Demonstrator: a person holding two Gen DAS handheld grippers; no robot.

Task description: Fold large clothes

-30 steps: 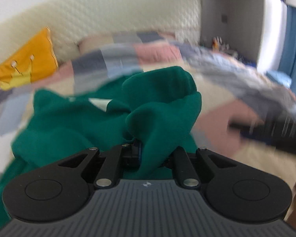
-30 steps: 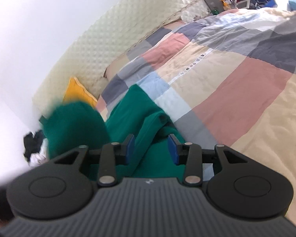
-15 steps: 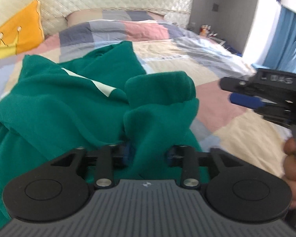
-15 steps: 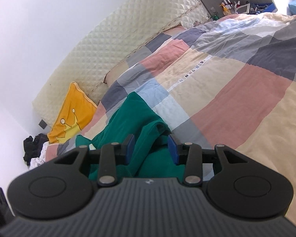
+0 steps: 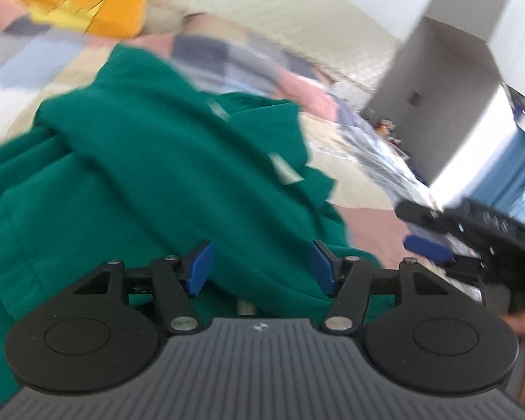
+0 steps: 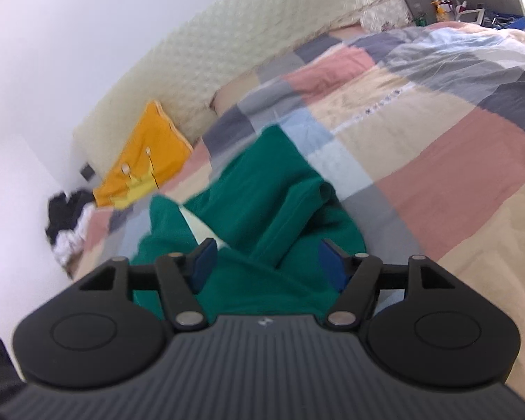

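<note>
A green garment (image 5: 164, 182) is lying bunched on the near left part of the checked duvet (image 6: 437, 161). Both grips have just been let go: the left gripper (image 5: 260, 267) and right gripper (image 6: 273, 267) have just been opening, with cloth between the jaws but unpressed. A release between folds is judged; next, a fresh edge must be picked and pulled flat.

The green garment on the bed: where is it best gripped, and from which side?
Probably the raised tube-like fold of the green garment, approached from the near end. It stands above the patchwork quilt, so open fingers can straddle it.
</note>
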